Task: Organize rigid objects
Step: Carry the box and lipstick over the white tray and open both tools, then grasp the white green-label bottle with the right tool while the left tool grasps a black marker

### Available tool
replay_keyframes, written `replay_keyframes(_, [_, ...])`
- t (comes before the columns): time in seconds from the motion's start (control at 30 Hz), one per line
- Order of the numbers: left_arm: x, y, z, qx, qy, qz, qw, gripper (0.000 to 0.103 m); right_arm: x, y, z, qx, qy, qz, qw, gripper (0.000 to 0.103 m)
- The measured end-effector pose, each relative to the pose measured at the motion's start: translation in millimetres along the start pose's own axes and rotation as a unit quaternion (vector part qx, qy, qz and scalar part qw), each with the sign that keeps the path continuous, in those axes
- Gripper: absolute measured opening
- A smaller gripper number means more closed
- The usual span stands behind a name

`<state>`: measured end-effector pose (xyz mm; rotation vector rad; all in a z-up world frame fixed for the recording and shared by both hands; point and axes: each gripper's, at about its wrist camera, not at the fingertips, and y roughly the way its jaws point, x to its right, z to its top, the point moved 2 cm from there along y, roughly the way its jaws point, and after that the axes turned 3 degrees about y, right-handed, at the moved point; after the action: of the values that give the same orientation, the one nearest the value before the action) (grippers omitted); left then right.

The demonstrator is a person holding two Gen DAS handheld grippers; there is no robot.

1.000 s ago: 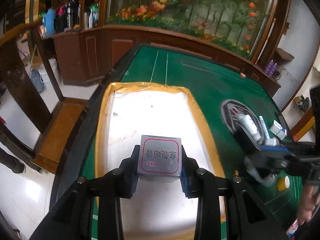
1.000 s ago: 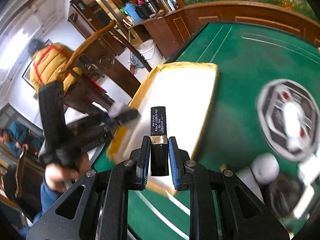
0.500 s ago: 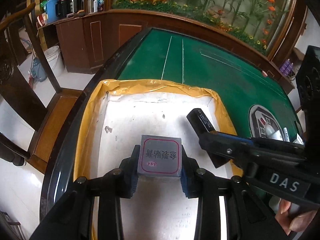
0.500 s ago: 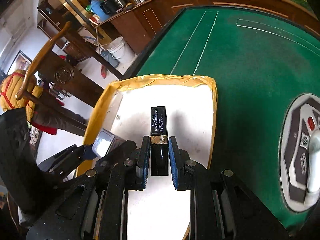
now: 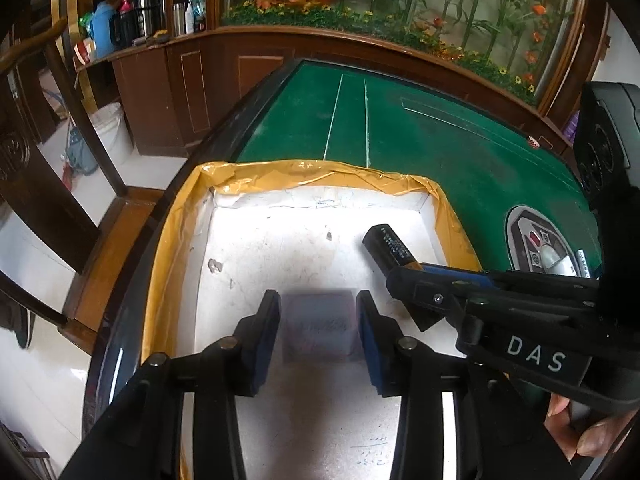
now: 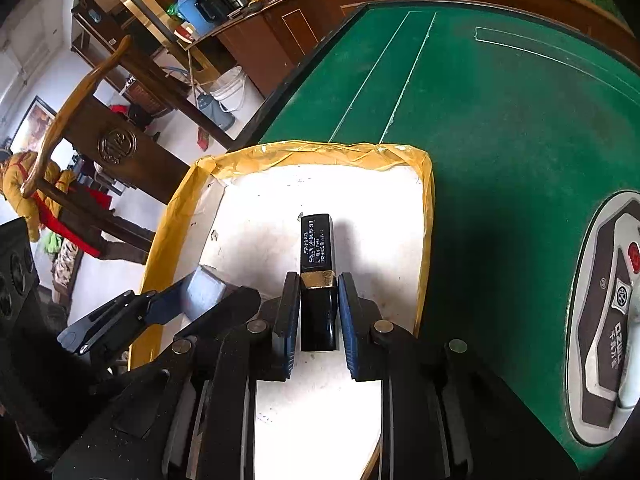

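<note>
Left tool (image 5: 317,330): poised over the near part of the white tray (image 5: 288,240). Its jaws have just been opening and now stand apart from the grey box (image 5: 318,330), with a gap at each side; the box is released and shows blurred between the blue pads. Print on the box cannot be read at this moment.

Grey box: inside the tray, near its front-left area, between the left tool's fingers but not pressed by them. In the right wrist view it appears pale blue-grey, just left of the right tool.

White tray: shallow, with a yellow taped rim, resting at the edge of the green counter (image 5: 400,140).

Black tube (image 6: 318,280): rectangular, with a gold band and small white lettering too fine to read. It points toward the far tray wall, its rear end between the right tool's pads.

Right tool (image 6: 319,312): clenched on the black tube, over the right half of the tray. Its body carries the letters "DAS" in the left wrist view.
</note>
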<state>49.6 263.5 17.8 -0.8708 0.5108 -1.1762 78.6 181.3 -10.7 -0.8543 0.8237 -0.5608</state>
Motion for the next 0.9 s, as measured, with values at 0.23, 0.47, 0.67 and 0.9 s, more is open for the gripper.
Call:
replay_keyframes(0.23, [3,-14,-2,0.02,0.012,0.026,0.9994,0.058,-7,-8,-1,0.009,-0.004,0.015,1.0,0.022])
replay_keyframes(0.47, [12,-30,-9,0.032,0.034,0.035,0.9983,0.058,-9,-35,-9,0.022,-0.001,0.038,0.999,0.022])
replay_keyframes(0.67, [31,-62,-24,0.057,0.053,0.025,0.9967,0.058,18,-78,-41,0.027,0.005,0.061,0.998,0.022])
replay_keyframes(0.9, [72,-103,-53,0.096,0.086,-0.035,0.9911,0.062,79,-115,-93,0.014,-0.002,0.02,1.0,0.023])
